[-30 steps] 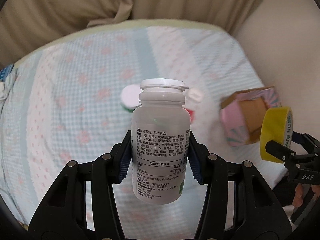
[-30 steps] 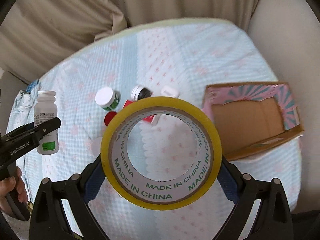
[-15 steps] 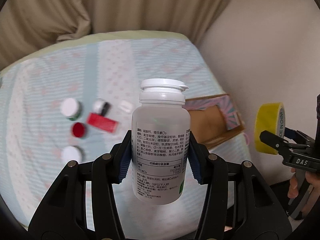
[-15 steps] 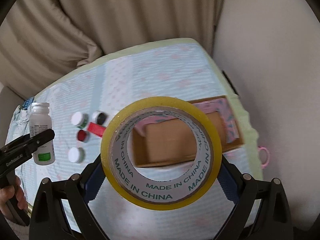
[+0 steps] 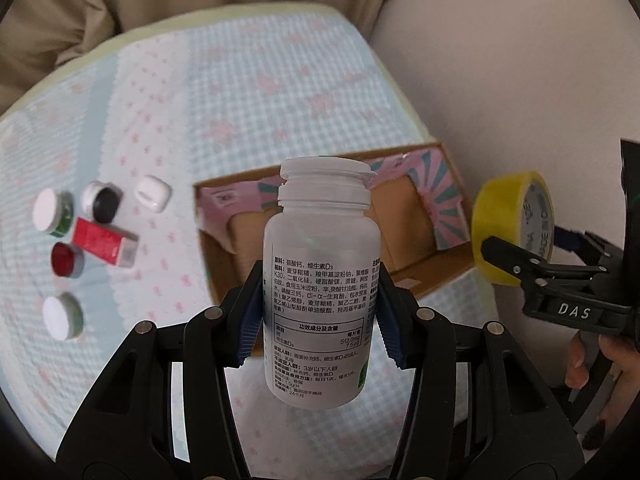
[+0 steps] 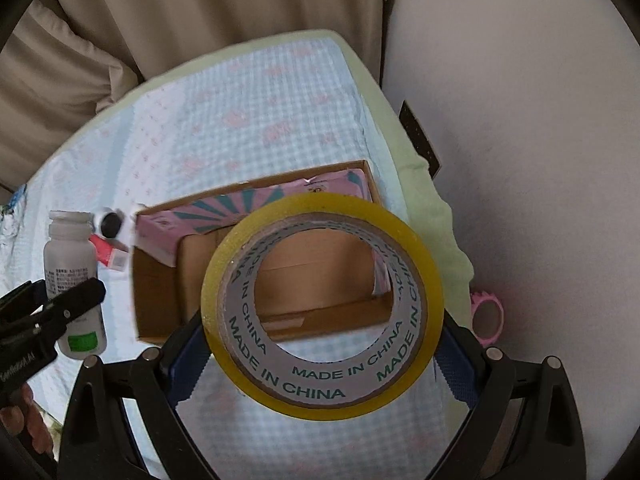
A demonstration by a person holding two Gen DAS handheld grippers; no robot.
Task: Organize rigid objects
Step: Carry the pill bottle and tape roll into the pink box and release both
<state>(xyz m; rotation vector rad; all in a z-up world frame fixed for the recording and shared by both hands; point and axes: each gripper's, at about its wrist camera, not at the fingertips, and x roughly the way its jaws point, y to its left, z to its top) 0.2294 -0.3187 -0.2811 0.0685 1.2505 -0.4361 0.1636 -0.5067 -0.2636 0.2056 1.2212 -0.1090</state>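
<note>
My left gripper (image 5: 320,312) is shut on a white pill bottle (image 5: 322,280), held upright in the air in front of the open cardboard box (image 5: 424,264). My right gripper (image 6: 322,344) is shut on a yellow tape roll (image 6: 322,346), held above the box (image 6: 160,300). The tape roll (image 5: 514,226) and right gripper also show at the right of the left wrist view. The bottle (image 6: 74,280) shows at the left of the right wrist view. The box has pink patterned flaps and lies on the bed near its right edge.
Small items lie left of the box: a red box (image 5: 104,242), a white case (image 5: 153,193), a black-lidded jar (image 5: 102,202), a red-lidded jar (image 5: 66,260) and two white-lidded jars (image 5: 52,212) (image 5: 62,316). A pink object (image 6: 486,318) lies off the bed's right edge. Curtains hang behind.
Both grippers have moved right and toward the box with their loads still held. The box now lies directly ahead of both; the small items have shifted to the left of view.
</note>
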